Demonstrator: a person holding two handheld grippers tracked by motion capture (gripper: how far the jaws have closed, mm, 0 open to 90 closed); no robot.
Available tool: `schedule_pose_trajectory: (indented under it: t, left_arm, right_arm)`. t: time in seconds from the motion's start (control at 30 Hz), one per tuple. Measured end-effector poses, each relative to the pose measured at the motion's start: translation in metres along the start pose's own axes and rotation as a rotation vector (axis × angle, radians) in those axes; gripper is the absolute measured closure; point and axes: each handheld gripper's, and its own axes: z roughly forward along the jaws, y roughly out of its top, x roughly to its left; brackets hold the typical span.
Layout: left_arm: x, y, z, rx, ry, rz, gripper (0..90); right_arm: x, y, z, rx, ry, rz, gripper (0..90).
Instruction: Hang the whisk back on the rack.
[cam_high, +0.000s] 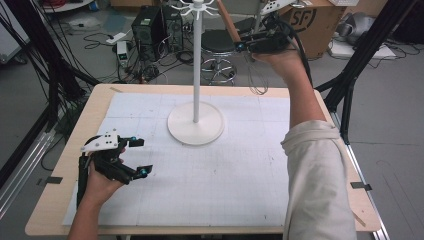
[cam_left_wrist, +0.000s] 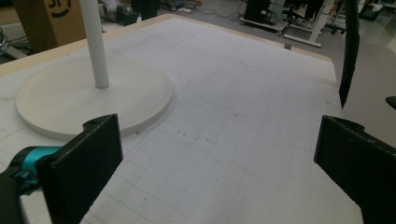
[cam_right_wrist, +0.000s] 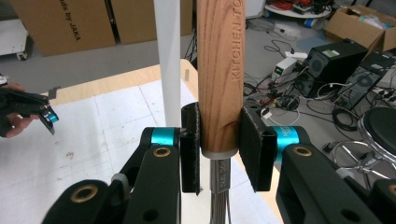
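Observation:
A whisk with a wooden handle (cam_right_wrist: 219, 65) and thin metal wires (cam_high: 257, 77) is held high above the table's far right edge. My right gripper (cam_right_wrist: 219, 145) is shut on the handle's lower end, just above the metal collar; the handle (cam_high: 227, 21) slants up to the left and the wires hang below. A white rack pole (cam_high: 196, 65) rises from a round white base (cam_high: 195, 131) and carries hooks (cam_high: 198, 7) at its top, just left of the handle. My left gripper (cam_high: 140, 156) rests open on the white mat at the front left, jaws wide apart (cam_left_wrist: 219, 172) with nothing between them.
A white gridded mat (cam_high: 225, 175) covers the wooden table (cam_high: 75, 150). The rack base (cam_left_wrist: 93, 93) lies ahead of the left gripper. On the floor beyond the table are computer cases (cam_high: 150, 27), cables, a stool (cam_high: 218, 42) and a cardboard box (cam_high: 312, 22).

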Motion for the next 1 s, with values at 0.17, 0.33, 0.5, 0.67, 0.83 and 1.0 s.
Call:
schedule_pose_trajectory:
  t: [0.17, 0.33, 0.5, 0.67, 0.83, 1.0]
  left_arm:
    - [0.0, 0.0, -0.001, -0.001, 0.0, 0.002, 1.7]
    - [-0.001, 0.001, -0.001, -0.007, -0.002, 0.001, 1.7]
    - [-0.001, 0.001, -0.001, -0.008, -0.002, 0.001, 1.7]
    - [-0.001, 0.001, -0.001, -0.008, -0.002, 0.001, 1.7]
    - [-0.001, 0.001, -0.001, -0.009, -0.001, -0.002, 1.7]
    - [-0.001, 0.001, -0.001, -0.007, -0.004, -0.003, 1.7]
  right_arm:
    - [0.006, 0.002, 0.014, 0.029, 0.0, -0.013, 70.9]
    - [0.012, 0.002, 0.026, 0.051, 0.005, -0.007, 70.8]
    - [0.015, 0.004, 0.035, 0.057, -0.009, -0.017, 70.2]
    - [0.018, 0.006, 0.04, 0.068, -0.018, -0.039, 69.1]
    - [0.022, 0.005, 0.046, 0.094, -0.019, -0.067, 60.8]
    - [0.022, -0.001, 0.045, 0.07, -0.028, -0.038, 46.2]
